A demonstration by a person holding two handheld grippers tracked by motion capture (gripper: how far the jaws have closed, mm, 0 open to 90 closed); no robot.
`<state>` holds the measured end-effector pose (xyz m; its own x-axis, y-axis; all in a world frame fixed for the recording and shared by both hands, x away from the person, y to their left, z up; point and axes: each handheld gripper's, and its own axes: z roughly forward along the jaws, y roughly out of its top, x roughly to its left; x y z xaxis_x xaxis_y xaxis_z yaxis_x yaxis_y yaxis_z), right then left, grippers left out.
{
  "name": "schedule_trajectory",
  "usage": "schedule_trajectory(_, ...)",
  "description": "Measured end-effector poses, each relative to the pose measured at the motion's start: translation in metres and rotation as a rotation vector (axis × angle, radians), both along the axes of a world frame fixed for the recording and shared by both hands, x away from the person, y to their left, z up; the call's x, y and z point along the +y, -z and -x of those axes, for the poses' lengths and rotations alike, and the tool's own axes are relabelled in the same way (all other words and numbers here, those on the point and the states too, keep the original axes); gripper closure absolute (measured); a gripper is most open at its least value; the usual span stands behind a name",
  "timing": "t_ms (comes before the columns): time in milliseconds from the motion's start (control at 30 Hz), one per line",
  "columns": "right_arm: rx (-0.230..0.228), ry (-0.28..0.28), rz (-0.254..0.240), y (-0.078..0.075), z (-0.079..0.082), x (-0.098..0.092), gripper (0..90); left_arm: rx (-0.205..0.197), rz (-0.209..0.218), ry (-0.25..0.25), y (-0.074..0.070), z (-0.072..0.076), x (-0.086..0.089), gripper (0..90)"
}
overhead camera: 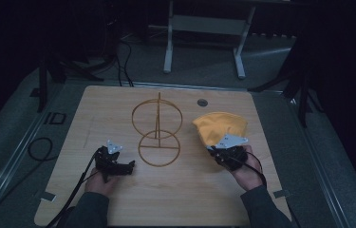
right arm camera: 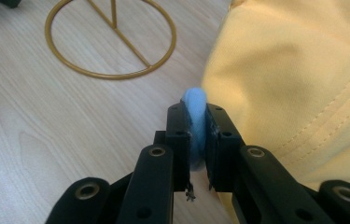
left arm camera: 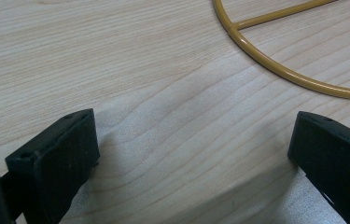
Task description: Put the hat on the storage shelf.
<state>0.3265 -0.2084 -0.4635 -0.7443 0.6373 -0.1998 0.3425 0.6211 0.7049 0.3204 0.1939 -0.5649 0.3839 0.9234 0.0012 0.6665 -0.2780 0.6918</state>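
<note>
Your right gripper (right arm camera: 196, 135) is clamped on a pale blue strip (right arm camera: 195, 122) at the near edge of the yellow cloth cap (overhead camera: 220, 127), which sits at about 3 o'clock from the gold wire stand (overhead camera: 157, 134), its long axis running from 8 o'clock by the gripper to 2 o'clock, rounded end away from you. Your left gripper (left arm camera: 189, 154) rests with jaws wide apart and nothing between them at 8 o'clock from the stand, on the pale wooden table (overhead camera: 190, 190), with a dark room and a white frame (overhead camera: 204, 33) at 12 o'clock. Soft, domed and stitched with seams, the cap is plain yellow.
</note>
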Motion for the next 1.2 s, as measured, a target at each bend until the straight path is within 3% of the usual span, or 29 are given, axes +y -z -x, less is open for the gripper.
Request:
schedule_trajectory(433,-0.043,0.033,0.007,-0.028,-0.015,-0.017,81.6,0.002,0.004,-0.002,0.0,0.0,0.0,1.9)
schedule_trajectory(667,-0.073,0.063,0.015,-0.054,-0.036,-0.026,81.8,-0.002,0.005,-0.003,0.0,0.0,0.0,1.9)
schedule_trajectory(867,-0.082,0.079,0.026,-0.064,-0.044,-0.029,81.8,0.0,0.004,-0.002,0.0,0.0,0.0,1.9)
schedule_trajectory(1200,-0.104,0.099,0.012,-0.082,-0.042,-0.046,81.9,0.001,0.004,-0.003,0.0,0.0,0.0,1.9)
